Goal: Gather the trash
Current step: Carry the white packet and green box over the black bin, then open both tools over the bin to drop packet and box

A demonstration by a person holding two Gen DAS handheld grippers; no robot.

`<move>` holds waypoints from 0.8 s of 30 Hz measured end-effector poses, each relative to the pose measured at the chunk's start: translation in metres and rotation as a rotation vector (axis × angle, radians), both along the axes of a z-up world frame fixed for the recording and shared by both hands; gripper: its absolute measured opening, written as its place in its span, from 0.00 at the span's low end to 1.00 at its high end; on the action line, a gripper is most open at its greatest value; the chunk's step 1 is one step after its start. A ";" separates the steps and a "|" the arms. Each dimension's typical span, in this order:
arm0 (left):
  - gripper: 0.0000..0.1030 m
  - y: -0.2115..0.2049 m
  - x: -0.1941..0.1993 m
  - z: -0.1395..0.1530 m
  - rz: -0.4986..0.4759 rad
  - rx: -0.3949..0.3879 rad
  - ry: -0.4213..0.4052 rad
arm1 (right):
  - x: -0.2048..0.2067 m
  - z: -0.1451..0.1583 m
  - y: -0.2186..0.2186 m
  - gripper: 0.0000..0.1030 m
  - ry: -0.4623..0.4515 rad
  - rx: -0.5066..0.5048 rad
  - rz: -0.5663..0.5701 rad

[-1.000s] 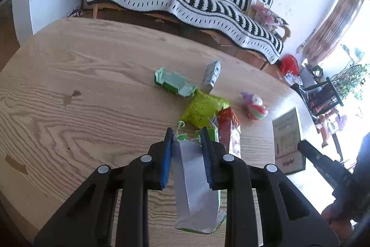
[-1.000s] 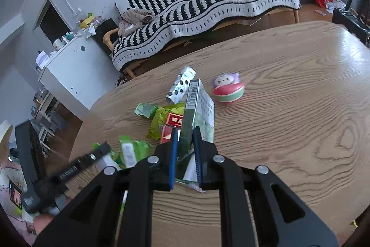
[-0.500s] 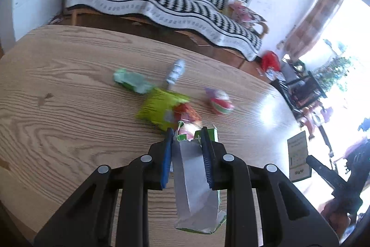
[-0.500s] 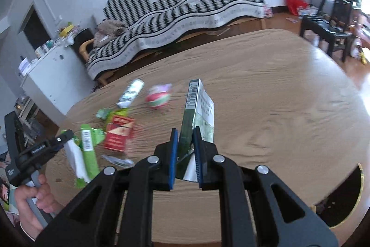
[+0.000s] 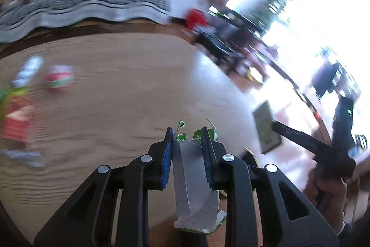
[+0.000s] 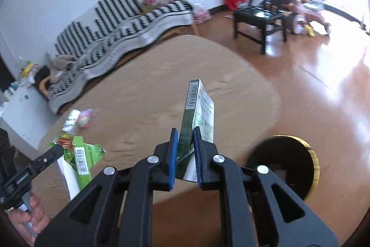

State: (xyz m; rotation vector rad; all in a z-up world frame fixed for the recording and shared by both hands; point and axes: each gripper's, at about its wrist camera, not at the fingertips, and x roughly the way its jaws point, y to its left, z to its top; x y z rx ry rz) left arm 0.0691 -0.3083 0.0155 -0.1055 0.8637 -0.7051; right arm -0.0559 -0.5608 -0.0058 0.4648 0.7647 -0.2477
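A: What colours marked the grippers [image 6: 185, 131]?

B: Black frames with blue pads [image 6: 173, 154].

A: And the trash held?

B: The right box [image 6: 198, 112] was dark green, with a white barcode strip and a pale printed face. The left carton [image 5: 192, 179] was grey-white inside, bright green at its torn edges.

A: The table [image 6: 143, 94]?

B: Tan wood grain. On it lay a red-and-white packet [image 5: 17, 125], and a toy [image 6: 84, 118] in pink, green and red.

A: Beyond?

B: A black-and-white striped throw [image 6: 129, 22], a black chair [image 6: 261, 15], an orange-brown glossy floor [image 6: 323, 85], and a black bin [image 6: 286, 166] rimmed in gold.
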 end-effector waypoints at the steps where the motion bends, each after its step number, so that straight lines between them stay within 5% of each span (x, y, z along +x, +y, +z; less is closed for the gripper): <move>1: 0.23 -0.023 -0.006 -0.004 -0.039 0.004 0.005 | -0.009 -0.007 -0.017 0.13 0.026 -0.005 -0.026; 7: 0.23 -0.151 -0.047 -0.048 -0.232 0.083 0.024 | -0.044 -0.038 -0.083 0.14 0.115 0.016 -0.124; 12: 0.23 -0.212 -0.069 -0.080 -0.311 0.135 0.029 | -0.061 -0.068 -0.117 0.14 0.191 0.054 -0.176; 24: 0.23 -0.253 -0.070 -0.119 -0.336 0.225 0.034 | -0.058 -0.096 -0.131 0.14 0.256 0.085 -0.168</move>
